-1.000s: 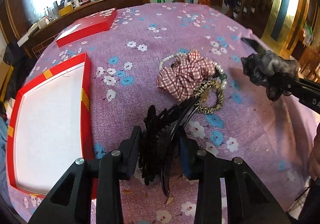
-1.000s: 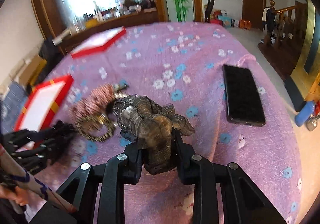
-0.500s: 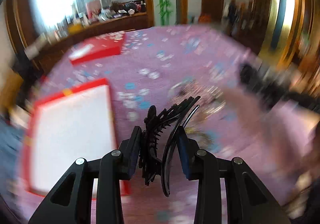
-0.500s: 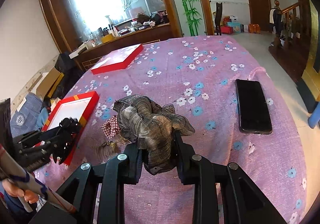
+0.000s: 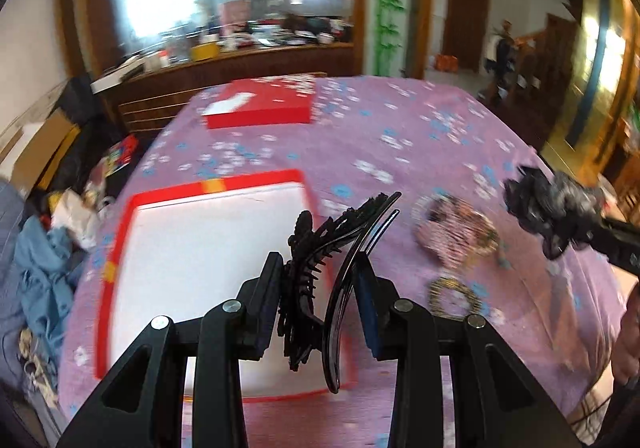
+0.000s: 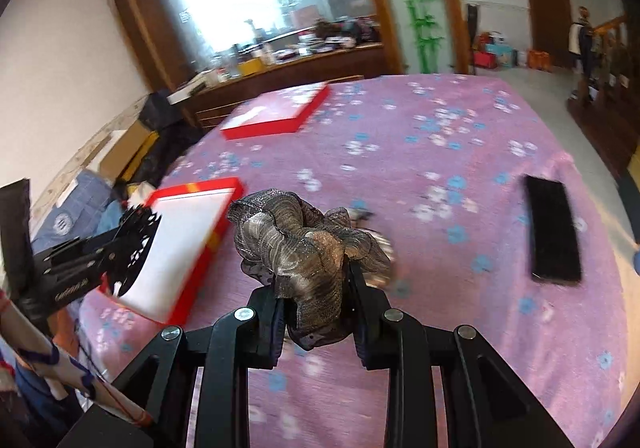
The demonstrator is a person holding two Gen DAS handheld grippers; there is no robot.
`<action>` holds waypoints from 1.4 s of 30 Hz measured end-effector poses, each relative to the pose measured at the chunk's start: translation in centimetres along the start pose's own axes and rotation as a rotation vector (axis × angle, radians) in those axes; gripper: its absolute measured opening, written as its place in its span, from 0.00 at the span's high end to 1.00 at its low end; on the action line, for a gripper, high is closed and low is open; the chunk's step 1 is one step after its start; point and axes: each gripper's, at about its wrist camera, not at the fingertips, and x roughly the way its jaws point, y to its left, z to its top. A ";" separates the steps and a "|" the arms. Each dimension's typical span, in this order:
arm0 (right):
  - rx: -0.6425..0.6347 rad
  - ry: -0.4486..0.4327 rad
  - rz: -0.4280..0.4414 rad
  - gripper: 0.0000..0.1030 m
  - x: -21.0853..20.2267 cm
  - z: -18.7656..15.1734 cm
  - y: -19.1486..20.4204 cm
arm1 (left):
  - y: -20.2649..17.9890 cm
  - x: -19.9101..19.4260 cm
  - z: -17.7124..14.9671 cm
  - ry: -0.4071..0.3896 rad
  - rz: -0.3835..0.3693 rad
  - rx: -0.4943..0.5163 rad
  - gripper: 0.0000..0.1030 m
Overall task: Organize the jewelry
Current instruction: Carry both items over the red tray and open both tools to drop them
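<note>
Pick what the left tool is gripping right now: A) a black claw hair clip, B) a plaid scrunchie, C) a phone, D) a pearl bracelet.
A: the left tool is shut on the black claw hair clip, its teeth jutting out over the open red box.

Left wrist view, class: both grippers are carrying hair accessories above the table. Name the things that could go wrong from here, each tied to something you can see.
1. The black hair claw sits skewed in the left gripper, its teeth sticking out; it might twist loose before it reaches the open red box.
2. The metallic scrunchie bulges over the right gripper, hiding what lies below, so the drop may be misjudged.
3. The plaid scrunchie and leopard hair tie could be snagged.
</note>
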 end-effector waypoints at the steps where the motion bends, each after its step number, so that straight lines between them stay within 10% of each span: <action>1: -0.008 0.008 0.021 0.71 0.4 0.5 0.9 | 1.1 -0.2 0.2 -0.001 0.012 -0.015 0.67; 17: -0.081 0.200 0.130 0.71 16.7 8.1 14.4 | 15.2 7.8 4.1 0.132 0.089 -0.207 0.67; 34: -0.056 0.299 0.022 0.68 27.0 9.0 15.1 | 17.0 14.8 4.1 0.209 0.109 -0.236 0.66; 42: -0.100 0.300 -0.020 0.48 27.9 8.6 15.3 | 17.2 15.5 3.9 0.208 0.096 -0.244 0.59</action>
